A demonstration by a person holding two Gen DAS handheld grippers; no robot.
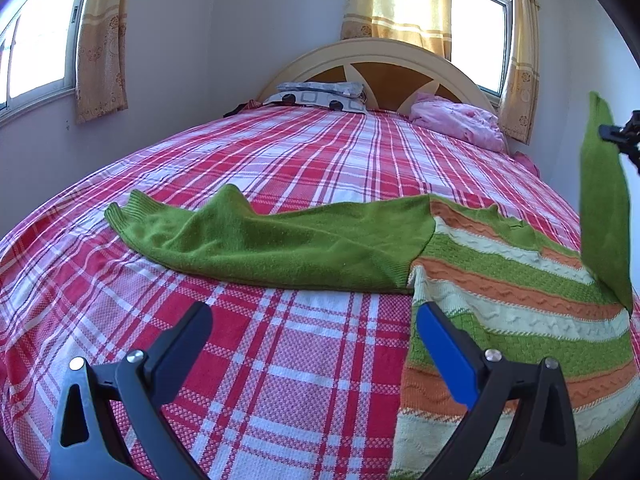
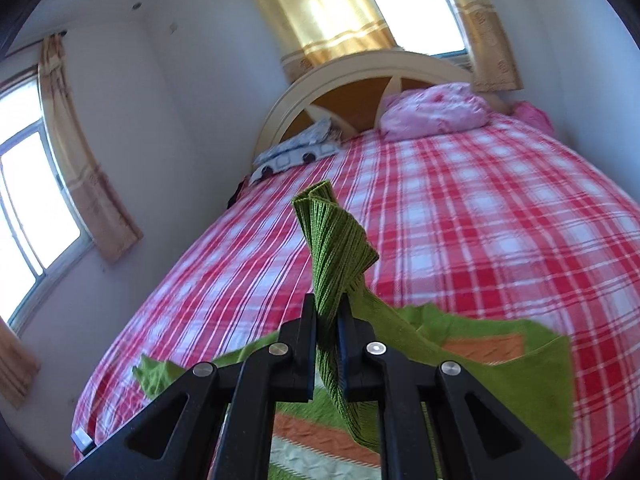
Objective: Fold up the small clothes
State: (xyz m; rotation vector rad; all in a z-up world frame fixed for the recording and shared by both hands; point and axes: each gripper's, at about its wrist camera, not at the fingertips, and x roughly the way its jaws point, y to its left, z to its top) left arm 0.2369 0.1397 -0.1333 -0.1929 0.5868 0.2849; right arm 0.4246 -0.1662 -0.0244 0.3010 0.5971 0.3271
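A small sweater with a striped green, orange and cream body point(image 1: 500, 280) lies on the red plaid bedspread point(image 1: 280, 380). Its plain green left sleeve point(image 1: 256, 236) stretches flat to the left. The right sleeve point(image 1: 604, 208) is lifted off the bed, and my right gripper point(image 2: 326, 312) is shut on its ribbed cuff point(image 2: 332, 240), which sticks up past the fingers. That gripper also shows at the right edge of the left wrist view point(image 1: 624, 136). My left gripper point(image 1: 312, 312) hovers open over the bedspread, its blue-padded finger point(image 1: 444, 352) over the sweater's left side, nothing between the fingers.
At the head of the bed a patterned pillow point(image 1: 320, 96) and a pink pillow point(image 1: 460, 120) lie against a curved headboard point(image 1: 376, 56). A wall with curtained windows point(image 1: 36, 52) runs along the bed's left side. Bare plaid bedspread lies beyond the sweater.
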